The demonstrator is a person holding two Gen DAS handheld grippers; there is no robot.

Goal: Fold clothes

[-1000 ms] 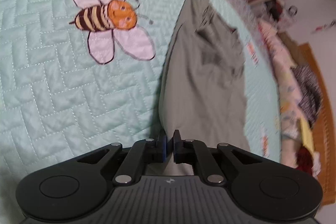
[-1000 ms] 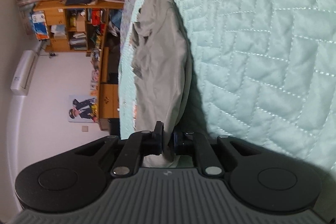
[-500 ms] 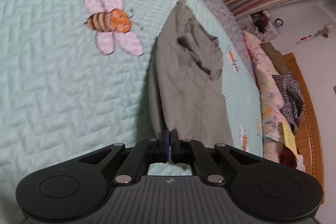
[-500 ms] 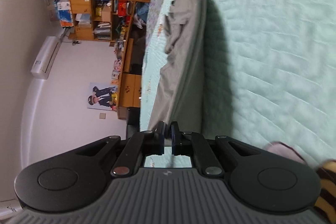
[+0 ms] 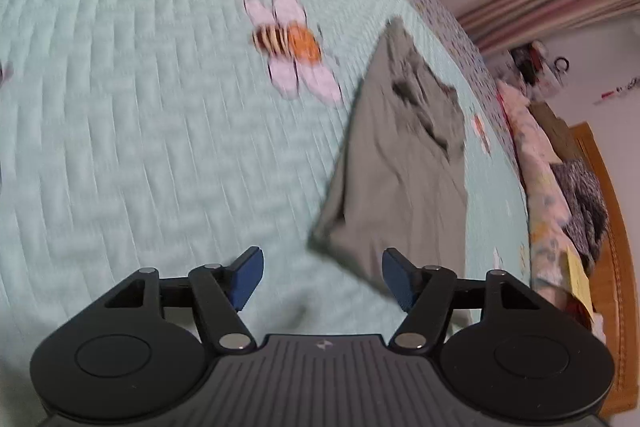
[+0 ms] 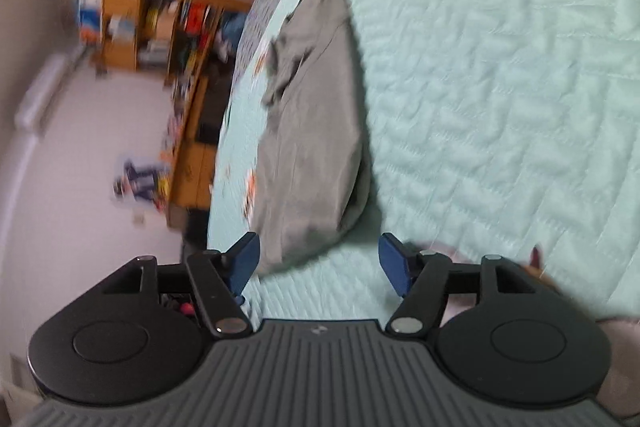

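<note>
Left wrist view: the left tongs (image 5: 322,277) stand wide, blue pads well apart, with nothing between them. Half a second ago these tongs were pinched tight on the near edge of the grey-green garment (image 5: 404,163); that edge is now released. The garment lies on the quilted bed cover (image 5: 140,115) as a long, narrow strip running away from the tongs, doubled along its length, with a rumpled dark patch toward its far end. Its near corner sits just ahead of the right-hand pad, not gripped. A bee patch (image 5: 294,45) on the cover lies to the left of the garment, apart from it. The frame is motion-blurred.

Right wrist view: the right tongs (image 6: 319,261) also stand wide and empty. They too were closed on the garment's (image 6: 312,147) near end half a second ago and have let go. The garment rests on the bed cover (image 6: 500,107) close to the bed's edge, its near end just ahead of the left-hand pad. A bookshelf (image 6: 160,23) shows beyond, blurred.

Assessment: both releases coincide, which I judge to mark one lengthwise fold as laid down. The strip is long, so a crosswise fold probably remains.
</note>
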